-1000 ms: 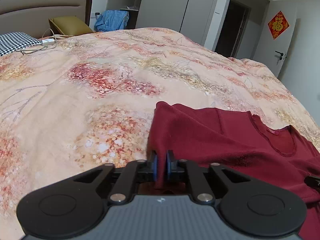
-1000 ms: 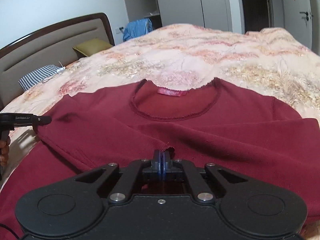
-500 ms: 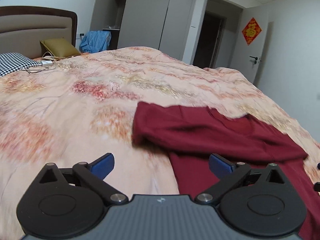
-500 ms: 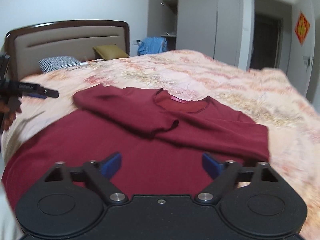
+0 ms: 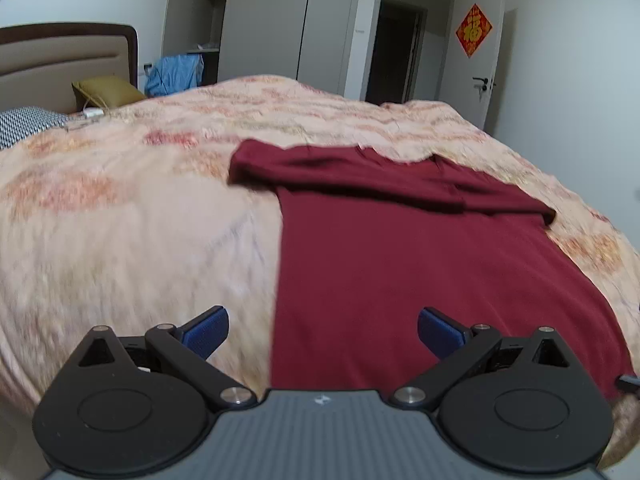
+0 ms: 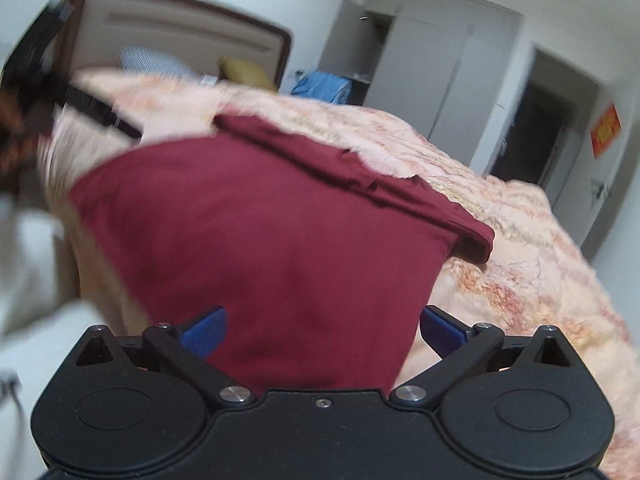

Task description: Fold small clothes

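A dark red long-sleeved top [image 5: 400, 248] lies flat on the floral bed cover [image 5: 120, 220], its sleeves folded across the chest near the collar end. My left gripper [image 5: 322, 330] is open and empty, above the near hem at the top's left edge. My right gripper [image 6: 322, 330] is open and empty, above the near right part of the top [image 6: 280, 240]. The left gripper [image 6: 100, 114] also shows blurred at the far left of the right wrist view.
A headboard [image 5: 60, 60], a checked pillow [image 5: 24, 124] and an olive cushion [image 5: 106, 90] stand at the bed's head. A blue garment [image 5: 174, 74] hangs by the wardrobe [image 5: 280, 20]. A door [image 5: 486, 68] and a dark doorway are at the back right.
Both grippers let go of the folded sleeves, opened, and drew back toward the hem end of the top. The sleeves now lie across the chest.
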Tool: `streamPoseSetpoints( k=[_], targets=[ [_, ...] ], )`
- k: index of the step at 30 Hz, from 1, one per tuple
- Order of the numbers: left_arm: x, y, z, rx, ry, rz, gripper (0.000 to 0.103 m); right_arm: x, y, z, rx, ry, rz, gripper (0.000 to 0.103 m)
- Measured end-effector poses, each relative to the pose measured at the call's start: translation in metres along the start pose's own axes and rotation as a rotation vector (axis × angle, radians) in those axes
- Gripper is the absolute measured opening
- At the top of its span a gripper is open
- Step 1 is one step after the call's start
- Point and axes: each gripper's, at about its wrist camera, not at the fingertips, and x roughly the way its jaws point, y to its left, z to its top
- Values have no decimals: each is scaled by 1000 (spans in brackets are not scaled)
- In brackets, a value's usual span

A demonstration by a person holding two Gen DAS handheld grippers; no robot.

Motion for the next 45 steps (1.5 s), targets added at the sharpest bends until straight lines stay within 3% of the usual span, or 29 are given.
streamPoseSetpoints(
  k=[6,10,14,16,17,19,20,21,24,27,34,40,45],
  targets=[
    [-19,-13,-21,-23,20,-18,103,1,43,-22,-237,11,-76,102],
    [-26,-21,-28,-7,45,-14,103,15,58,-27,-295,20,-151,102],
    [-33,-29,-35,32,49,-17,103,19,64,-27,-300,-32,-191,96],
    [-38,-34,-38,60,39,-27,103,18,63,-26,-286,-64,-178,89],
    [-40,-37,-41,73,30,-36,103,18,63,-26,-287,-77,-170,80],
    [-45,-44,-45,103,12,-41,103,16,62,-23,-284,-98,-146,59],
    [-47,-47,-48,121,5,-41,103,13,59,-21,-265,-108,-122,40],
    [-49,-51,-51,141,-3,-41,103,5,55,-20,-231,-121,-89,28],
    [-54,-63,-62,217,-34,-48,103,-5,38,-1,-94,-152,-11,19],
    [-55,-78,-75,311,-68,-52,103,-10,18,23,33,-164,45,16],
    [-34,-111,-88,475,-140,17,103,-9,-16,66,223,-164,124,13],
    [-5,-109,-92,442,-134,76,100,-14,-29,84,276,-178,151,11],
    [-10,-89,-92,445,-189,135,84,-24,-30,85,252,-193,138,10]
  ],
)
